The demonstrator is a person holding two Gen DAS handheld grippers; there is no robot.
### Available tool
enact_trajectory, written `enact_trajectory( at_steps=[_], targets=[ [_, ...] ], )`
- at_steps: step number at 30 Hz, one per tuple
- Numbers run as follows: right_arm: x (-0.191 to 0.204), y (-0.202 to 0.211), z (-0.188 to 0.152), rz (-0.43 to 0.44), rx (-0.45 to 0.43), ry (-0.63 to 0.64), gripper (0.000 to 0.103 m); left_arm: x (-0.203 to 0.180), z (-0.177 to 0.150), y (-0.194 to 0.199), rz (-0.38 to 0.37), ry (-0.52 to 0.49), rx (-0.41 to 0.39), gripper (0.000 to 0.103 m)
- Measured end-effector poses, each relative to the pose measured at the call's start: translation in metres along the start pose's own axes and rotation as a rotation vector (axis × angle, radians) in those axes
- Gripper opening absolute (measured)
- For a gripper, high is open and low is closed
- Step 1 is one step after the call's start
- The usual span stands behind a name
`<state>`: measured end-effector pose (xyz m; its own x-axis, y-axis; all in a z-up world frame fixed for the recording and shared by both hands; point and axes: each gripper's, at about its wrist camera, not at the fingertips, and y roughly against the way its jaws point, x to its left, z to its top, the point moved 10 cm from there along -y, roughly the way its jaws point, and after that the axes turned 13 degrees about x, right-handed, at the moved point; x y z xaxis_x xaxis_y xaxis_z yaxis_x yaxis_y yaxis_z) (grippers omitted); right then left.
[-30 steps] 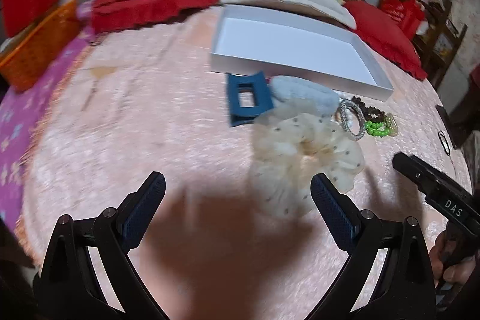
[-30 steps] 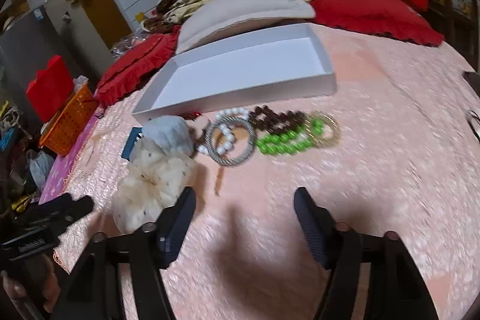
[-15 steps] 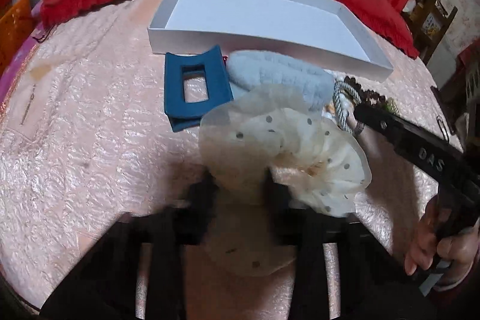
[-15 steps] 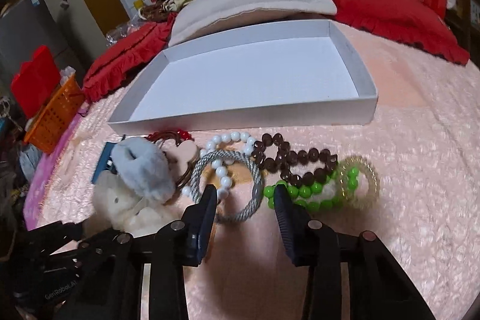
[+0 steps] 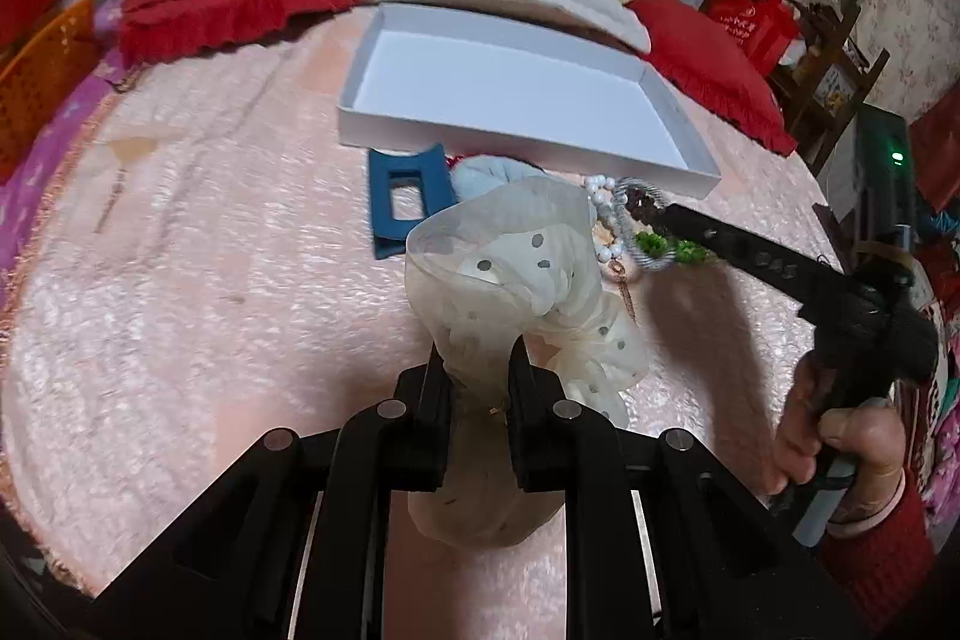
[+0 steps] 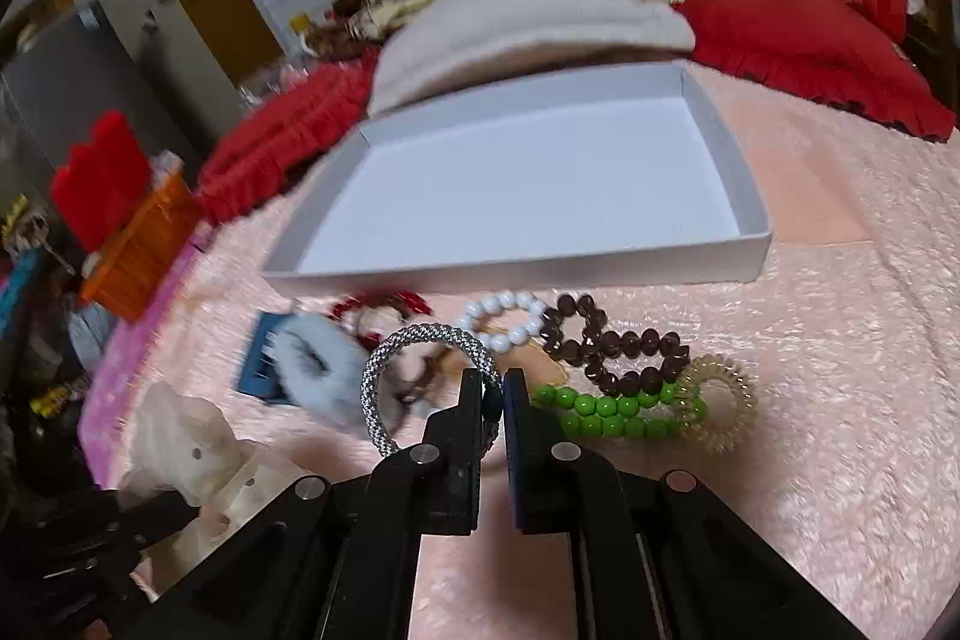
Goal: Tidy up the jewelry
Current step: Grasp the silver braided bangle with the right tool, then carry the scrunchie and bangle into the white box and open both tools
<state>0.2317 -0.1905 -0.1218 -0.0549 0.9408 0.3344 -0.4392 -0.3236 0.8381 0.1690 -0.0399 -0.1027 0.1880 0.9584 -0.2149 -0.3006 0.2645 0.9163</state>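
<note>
Left wrist: my left tongs [image 5: 474, 370] pinch the dotted scrunchie [image 5: 516, 280], right tongs [image 6: 493, 394] clamp the silver bracelet [image 6: 420, 340]; thin grips might slip.

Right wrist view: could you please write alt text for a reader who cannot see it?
The right tool is shut on a silver rope bracelet on a pink cover. White, brown and green bead bracelets lie beside it, before an empty white tray. At lower left, the left tool holds a cream scrunchie.
</note>
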Motion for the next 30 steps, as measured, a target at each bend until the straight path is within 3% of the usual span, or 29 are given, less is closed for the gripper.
enact_trajectory(
  at_steps=[7,12,17,22,27,30],
  targets=[
    [0.02,0.046,-0.001,0.031,-0.051,0.036,0.006,0.004,-0.002,0.041,-0.024,0.013,-0.056,0.014],
    [0.035,0.063,0.006,0.047,-0.071,0.056,0.006,0.008,0.016,0.066,-0.027,0.022,-0.08,0.014],
    [0.034,0.072,0.033,0.034,-0.085,0.043,0.006,0.018,0.064,0.085,-0.022,0.023,-0.079,0.014],
    [0.016,0.057,0.072,0.009,-0.062,-0.012,0.006,0.028,0.129,0.081,0.025,0.012,-0.09,0.014],
    [-0.002,0.018,0.118,0.016,-0.019,-0.099,0.006,0.041,0.195,0.042,0.07,0.015,-0.065,0.014],
    [-0.013,-0.013,0.144,0.023,0.019,-0.157,0.006,0.048,0.224,0.003,0.059,0.03,-0.022,0.014]
  ],
)
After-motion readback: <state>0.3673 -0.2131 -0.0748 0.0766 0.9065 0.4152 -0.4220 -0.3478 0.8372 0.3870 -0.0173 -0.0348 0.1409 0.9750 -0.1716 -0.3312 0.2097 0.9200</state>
